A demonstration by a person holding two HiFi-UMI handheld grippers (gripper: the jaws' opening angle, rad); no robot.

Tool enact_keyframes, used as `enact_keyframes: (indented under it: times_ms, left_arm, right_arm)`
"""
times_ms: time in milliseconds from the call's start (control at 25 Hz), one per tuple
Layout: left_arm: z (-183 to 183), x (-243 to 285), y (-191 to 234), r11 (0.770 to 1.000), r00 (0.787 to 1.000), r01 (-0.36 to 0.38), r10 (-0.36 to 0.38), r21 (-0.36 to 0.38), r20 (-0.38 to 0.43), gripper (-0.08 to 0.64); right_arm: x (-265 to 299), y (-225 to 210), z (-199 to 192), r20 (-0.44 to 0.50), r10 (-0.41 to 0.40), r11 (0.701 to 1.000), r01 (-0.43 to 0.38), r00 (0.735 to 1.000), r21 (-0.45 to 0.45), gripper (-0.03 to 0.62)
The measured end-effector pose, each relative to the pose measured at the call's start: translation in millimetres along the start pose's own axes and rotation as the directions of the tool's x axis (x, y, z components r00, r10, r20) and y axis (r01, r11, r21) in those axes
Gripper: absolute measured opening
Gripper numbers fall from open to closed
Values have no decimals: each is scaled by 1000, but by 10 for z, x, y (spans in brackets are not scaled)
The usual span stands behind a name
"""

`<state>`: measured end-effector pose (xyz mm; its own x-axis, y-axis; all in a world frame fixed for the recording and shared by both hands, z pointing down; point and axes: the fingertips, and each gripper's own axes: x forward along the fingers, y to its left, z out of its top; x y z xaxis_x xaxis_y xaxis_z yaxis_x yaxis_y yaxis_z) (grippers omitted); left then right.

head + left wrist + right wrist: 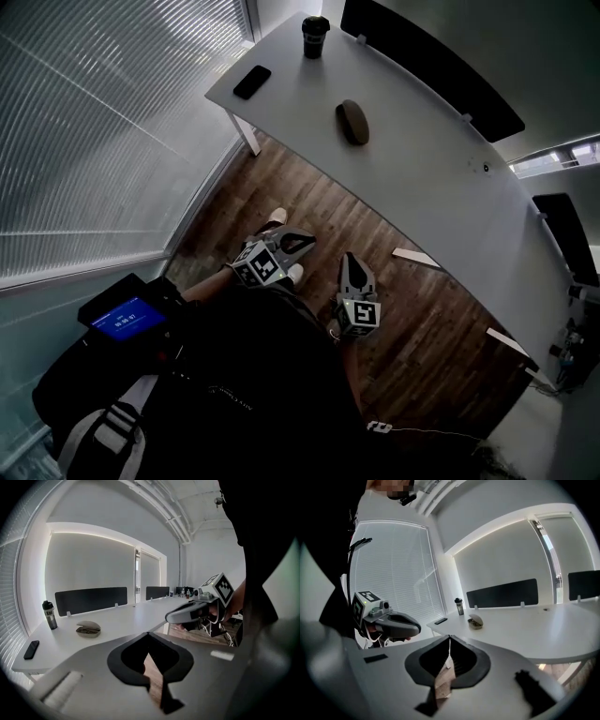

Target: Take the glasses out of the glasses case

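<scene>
**Glasses case**: oval clamshell with a smooth hard shell, dark from above and pale grey from the side. It lies flat on the worktop, well in from the edges, probably set there so it can be reached from the near side. In both gripper views the lid looks slightly ajar. What is inside is too small to tell, so the glasses are taken to be in it and the task not begun.

**Left tool**: grey moulded body with a marker cube. It is held low, well short of the case, over the plank floor. Jaws closed tip to tip, nothing between them.

**Right tool**: same build, just right of the left tool and equally far from the case. Jaws closed and empty. Both point towards the case, which reads as an approach posture. They would have to open before any grip.

**Tumbler**: dark lidded cylinder, upright, beyond the case near the far corner.

**Phone**: flat black slab, left of the case at the worktop's edge.

**Worktop**: white, matte, smooth, with rounded corners.
</scene>
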<state>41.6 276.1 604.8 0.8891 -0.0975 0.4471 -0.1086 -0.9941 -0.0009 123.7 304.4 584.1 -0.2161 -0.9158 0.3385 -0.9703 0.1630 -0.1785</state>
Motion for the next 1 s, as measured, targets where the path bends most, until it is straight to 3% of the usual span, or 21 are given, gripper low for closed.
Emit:
enact_keyframes:
  times_ms: [320, 720, 1000]
  left_arm:
    - [366, 114, 496, 1000, 998, 11, -10, -5, 55, 8]
    - [322, 66, 1171, 1000, 997, 15, -14, -19, 73, 8]
    - [231, -23, 1624, 999, 996, 18, -15, -33, 89, 8]
  right_arm:
    - [328, -83, 229, -1, -25, 1000, 25, 1000, -3, 8]
    - [1023, -19, 519, -43, -22, 1000, 21, 999, -17, 8]
    - [1526, 245, 632, -104, 27, 998, -32, 994, -49, 8]
